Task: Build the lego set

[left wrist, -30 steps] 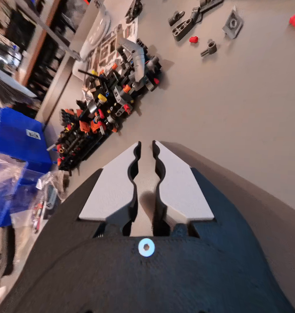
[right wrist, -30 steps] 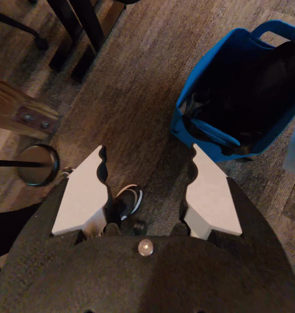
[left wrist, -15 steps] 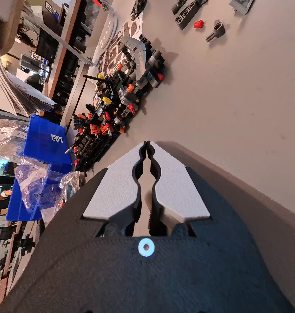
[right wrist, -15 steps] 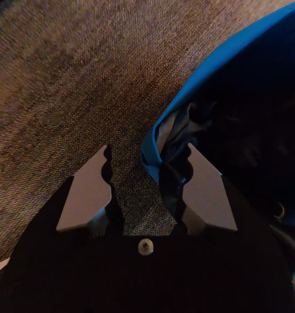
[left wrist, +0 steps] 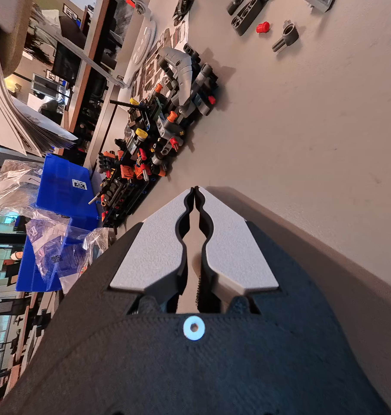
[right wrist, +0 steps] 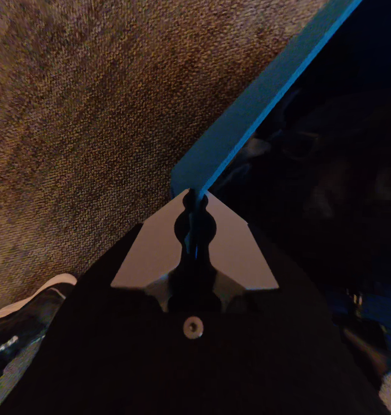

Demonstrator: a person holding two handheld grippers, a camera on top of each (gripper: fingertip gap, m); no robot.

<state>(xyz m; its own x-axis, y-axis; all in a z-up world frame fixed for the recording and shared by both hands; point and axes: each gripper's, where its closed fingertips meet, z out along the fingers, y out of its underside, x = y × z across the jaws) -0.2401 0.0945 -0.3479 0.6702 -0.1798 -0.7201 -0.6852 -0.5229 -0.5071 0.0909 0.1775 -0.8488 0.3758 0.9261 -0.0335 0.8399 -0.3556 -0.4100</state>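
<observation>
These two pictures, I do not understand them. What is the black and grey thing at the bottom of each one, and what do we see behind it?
Each picture comes from a camera on a hand-held gripper, looking along its two fingers. The left gripper is shut and empty above a table. On the table lie a half-built lego model, loose parts such as a red pin, and blue bins with plastic bags. The right gripper points down at a carpet and is shut on the rim of a blue bag. A shoe shows at lower left.
</observation>
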